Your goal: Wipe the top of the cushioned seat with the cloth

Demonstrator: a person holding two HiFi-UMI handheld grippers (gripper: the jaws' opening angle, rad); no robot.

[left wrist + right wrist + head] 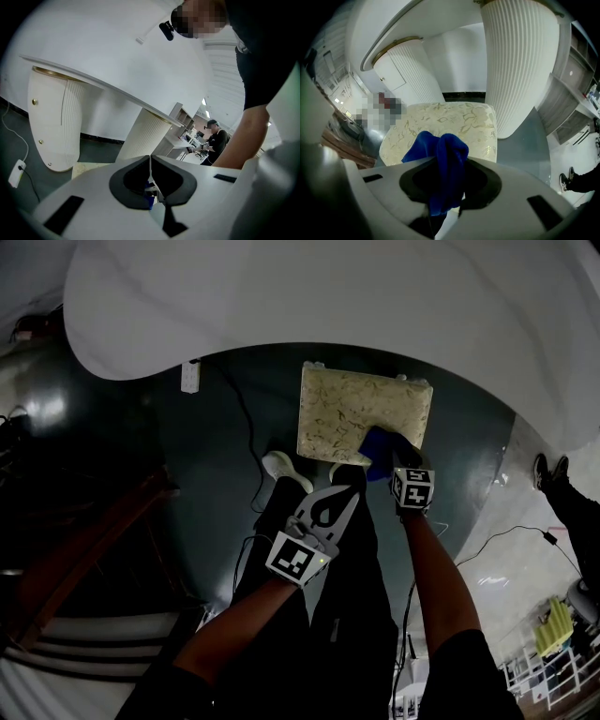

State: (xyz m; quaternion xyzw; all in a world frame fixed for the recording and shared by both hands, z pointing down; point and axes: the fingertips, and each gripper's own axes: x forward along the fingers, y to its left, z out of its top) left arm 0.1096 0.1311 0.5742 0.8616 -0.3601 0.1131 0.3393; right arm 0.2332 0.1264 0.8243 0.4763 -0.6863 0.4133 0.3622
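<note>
The cushioned seat [361,413] is a cream square with a gold leaf pattern, standing on the dark floor under a white table. My right gripper [397,461] is at the seat's near right corner, shut on a blue cloth [381,446] that rests on that corner. In the right gripper view the cloth [443,161] bunches up out of the jaws of the right gripper [445,187], with the seat [447,123] just beyond. My left gripper [351,493] hangs shut and empty above the floor, short of the seat. Its jaws meet in the left gripper view [150,158].
A large white tabletop [328,296] overhangs the seat, on fluted white pedestals [520,65] [51,122]. A power strip [190,377] with a cable lies on the floor to the left. My white shoes [286,470] stand before the seat. Another person's feet [548,470] are far right.
</note>
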